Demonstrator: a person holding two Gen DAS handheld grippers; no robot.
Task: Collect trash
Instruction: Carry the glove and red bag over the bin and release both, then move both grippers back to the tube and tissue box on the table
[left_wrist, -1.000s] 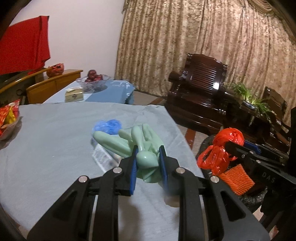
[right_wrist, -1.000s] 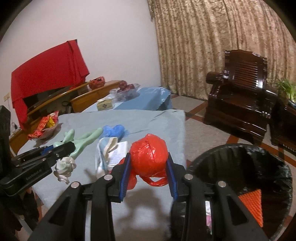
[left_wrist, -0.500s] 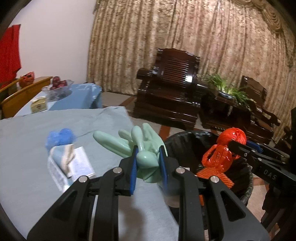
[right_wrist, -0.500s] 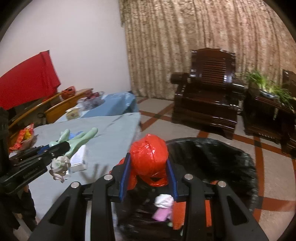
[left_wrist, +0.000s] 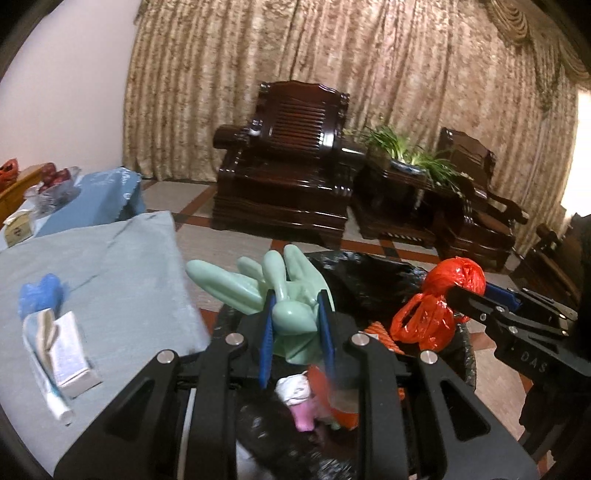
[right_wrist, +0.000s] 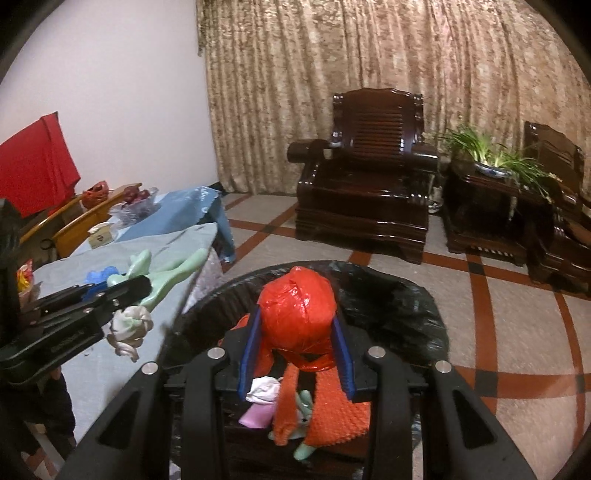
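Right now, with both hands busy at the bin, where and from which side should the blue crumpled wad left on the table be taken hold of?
Grip the blue wad across its bunched middle, coming down from above. It lies low on the grey tablecloth, so there is nothing to get under from the side. Approach from its far side: the flattened carton lies against its near side and would crowd the tongs.

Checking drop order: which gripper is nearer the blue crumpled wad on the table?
Left. The left gripper, shut on the green glove, is beside the table edge near the blue wad; the right gripper holds the red bag over the bin.
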